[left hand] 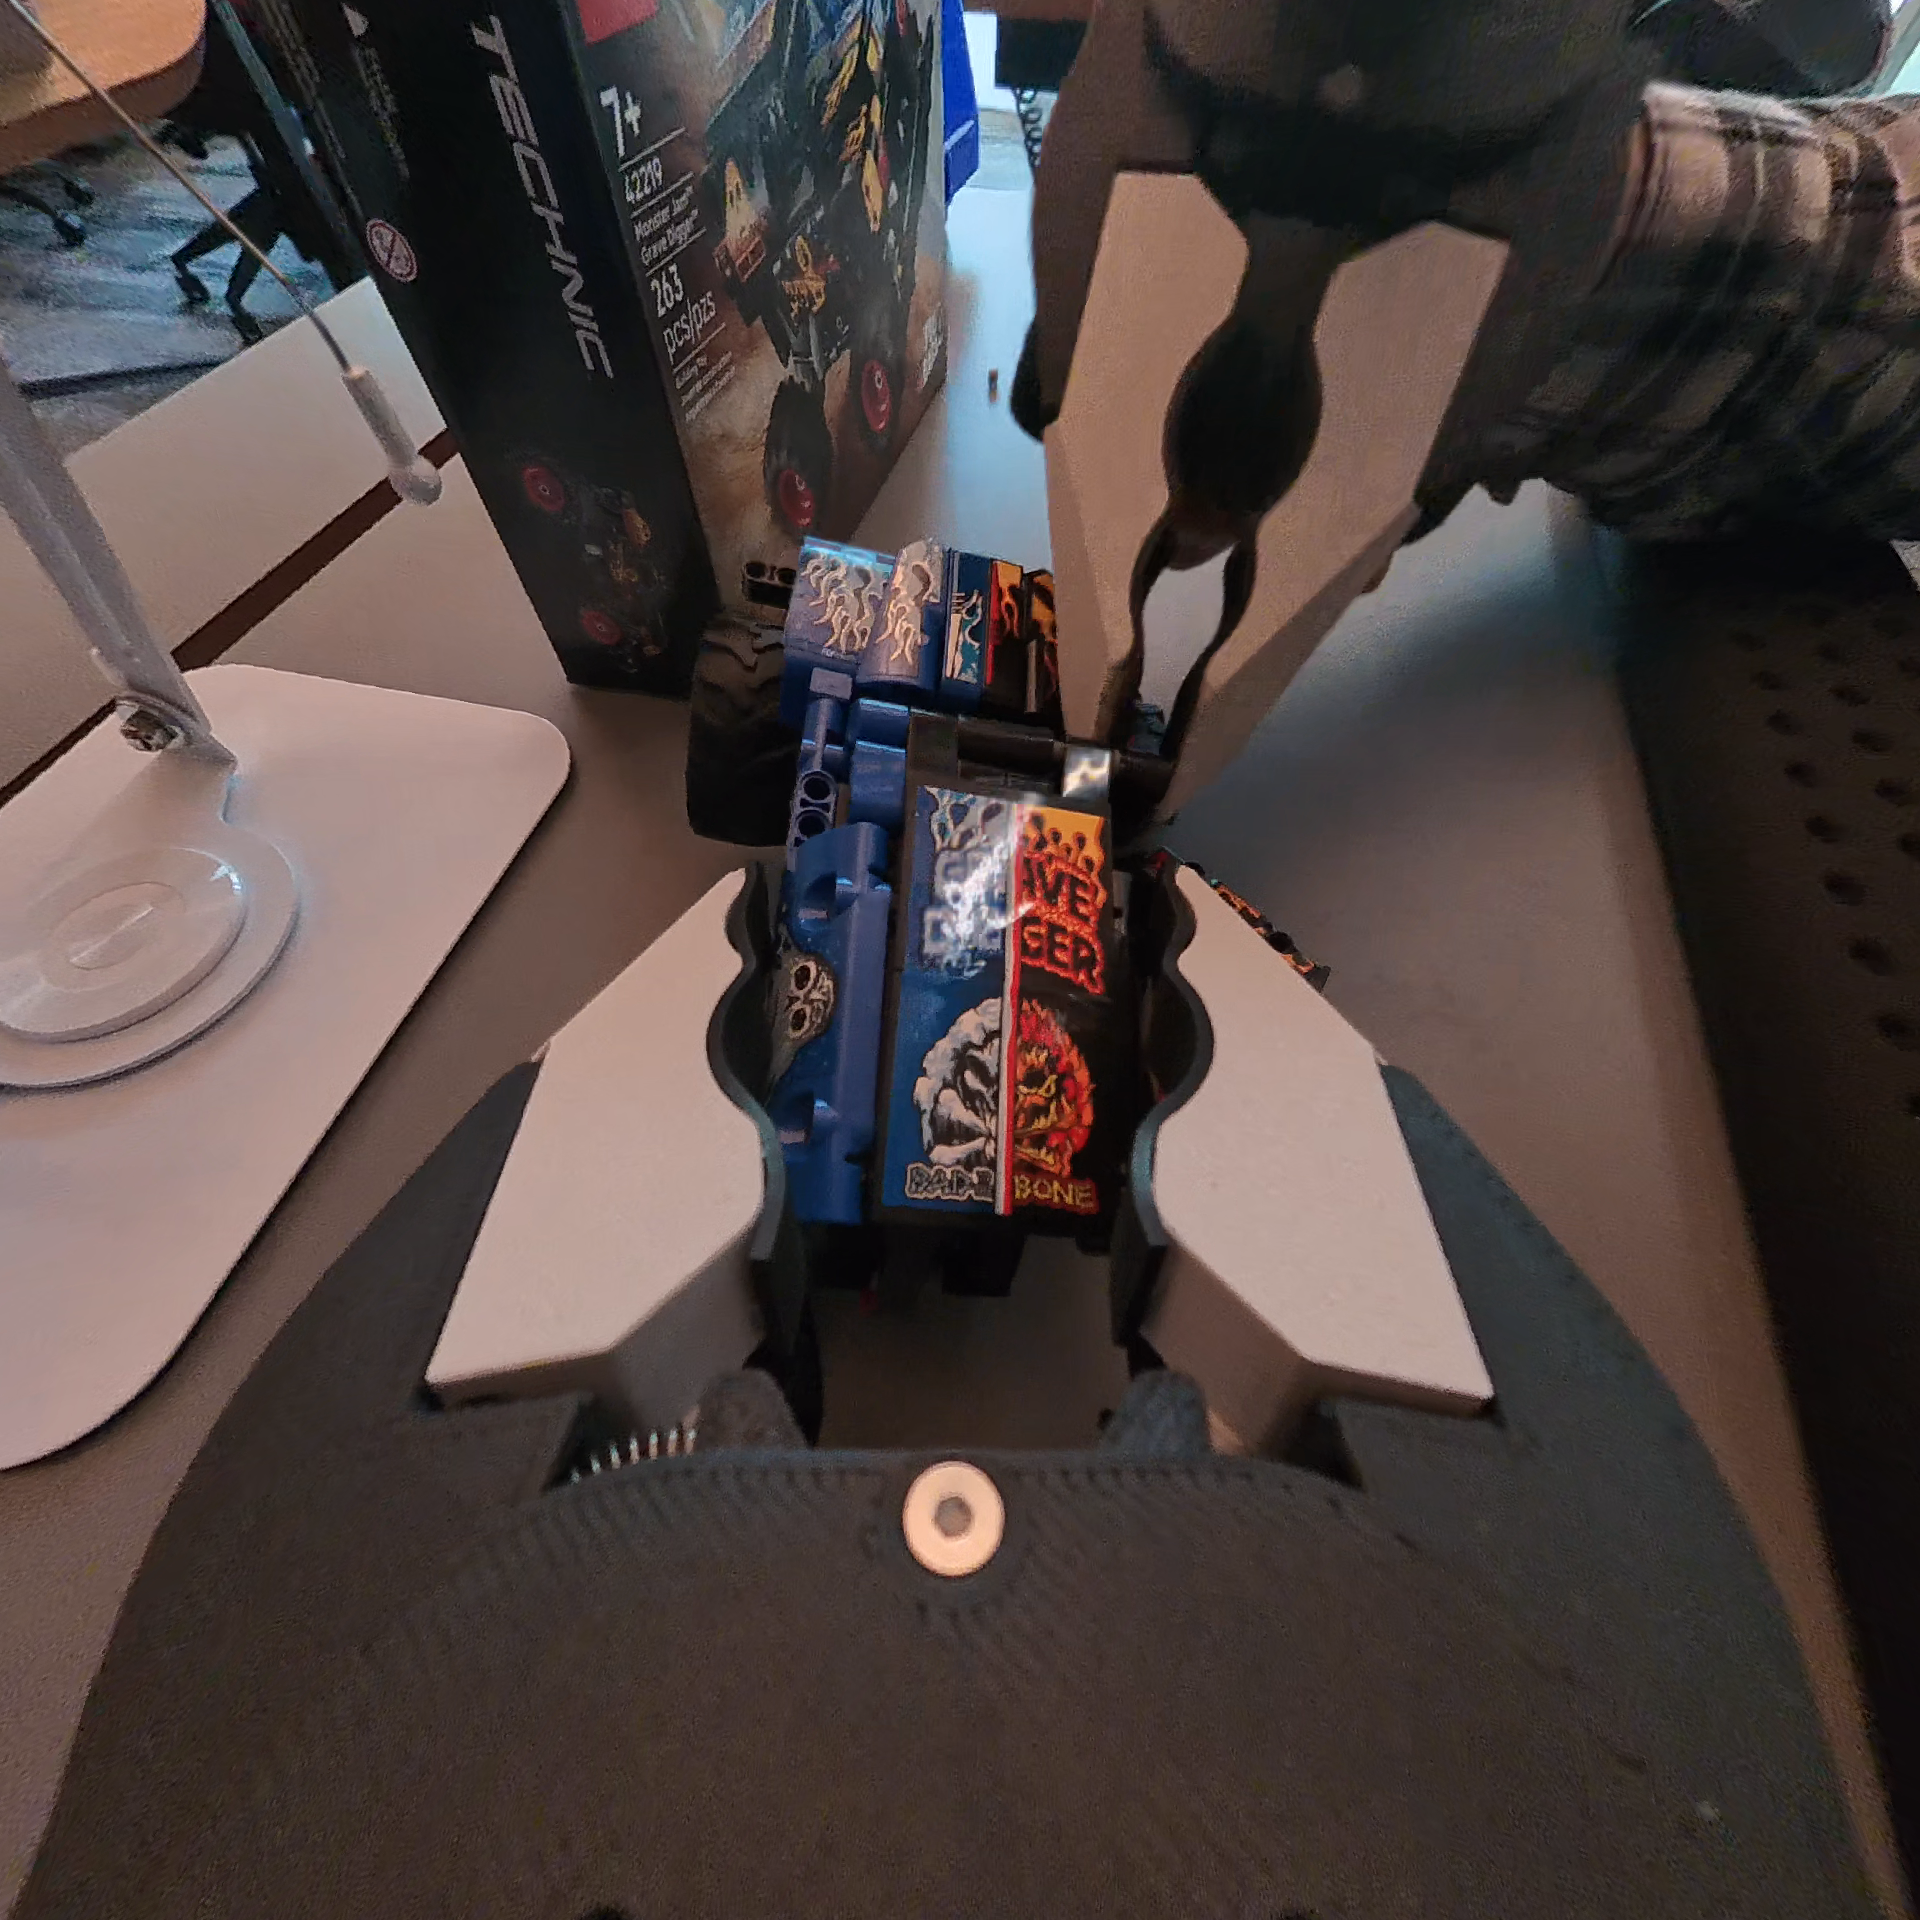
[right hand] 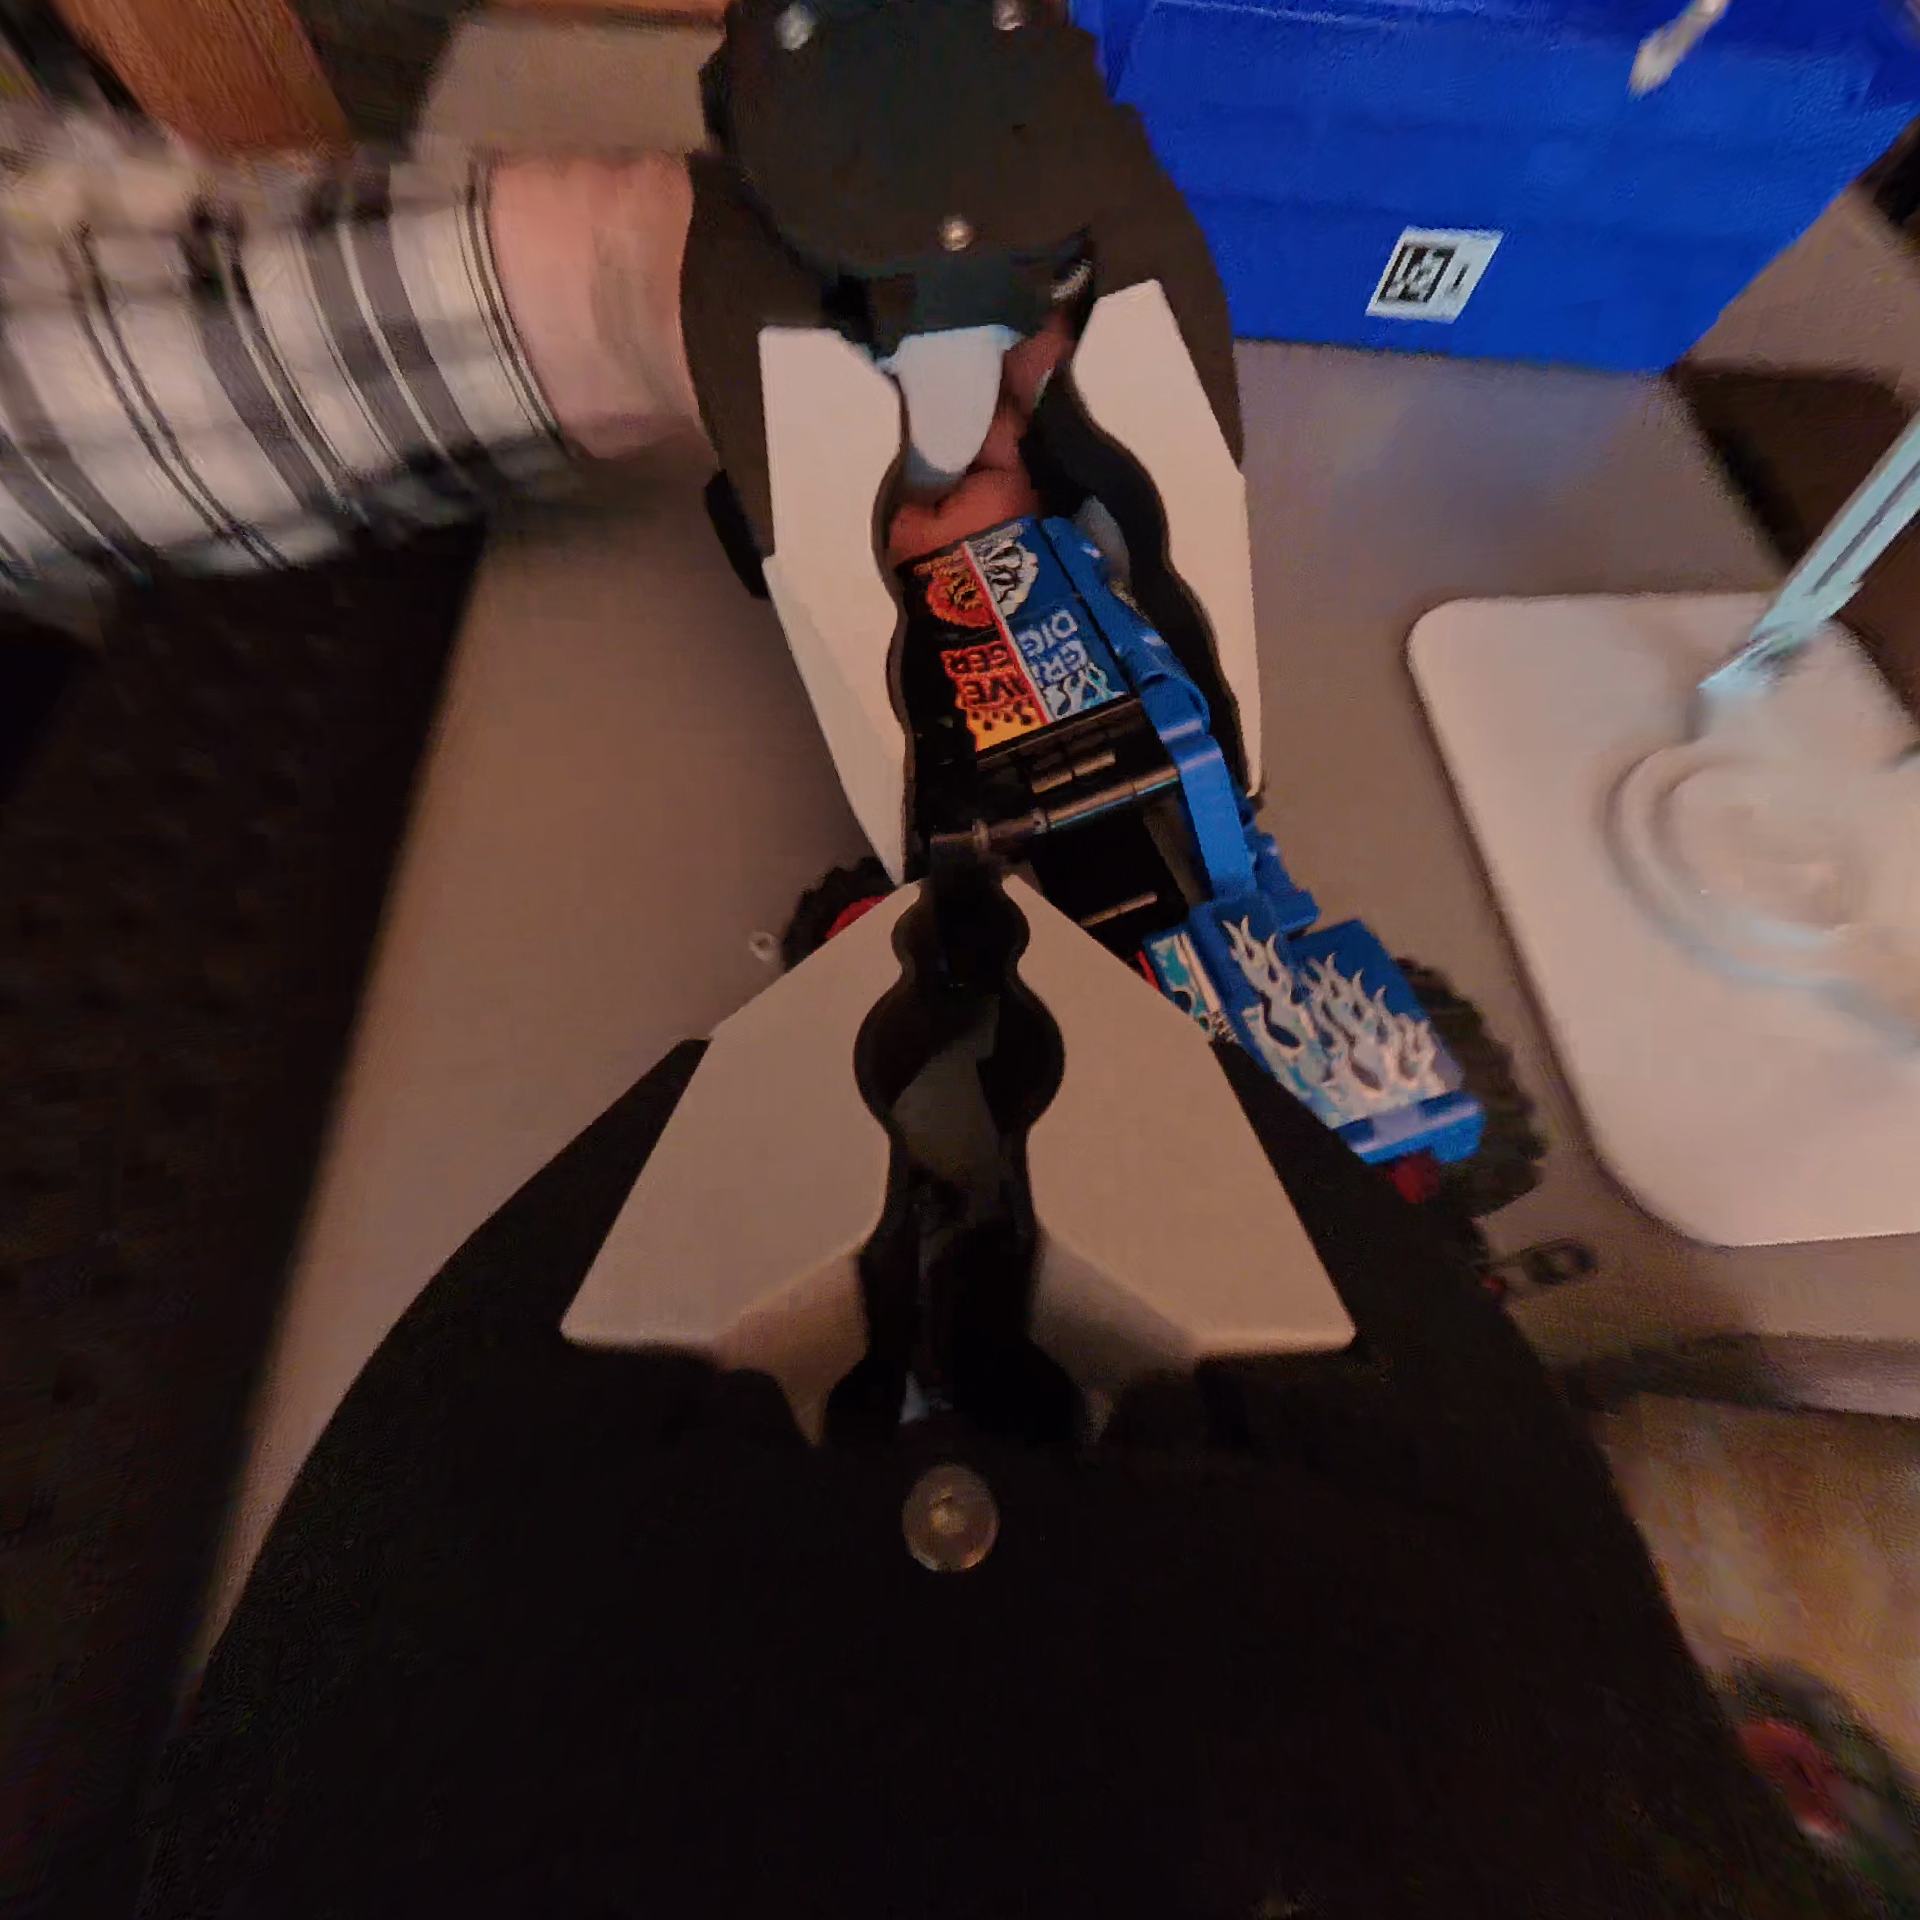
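Two grippers met on one toy truck (left hand: 997, 997), a brick-built model in blue, black and orange that sat on the grey table (left hand: 1455, 1039). The left gripper (left hand: 961, 914) clamped the truck's body from both sides, its jaws held fairly wide by the roof panel. From twelve o'clock, the right gripper (left hand: 1148, 727) reached in, jaws narrowed onto a thin black bar (right hand: 997, 826) at the truck's middle. At eleven o'clock stood the printed toy box (left hand: 665, 312); at nine o'clock lay a white lamp base (left hand: 208, 935). A plaid sleeve (left hand: 1714, 312) showed at two o'clock.
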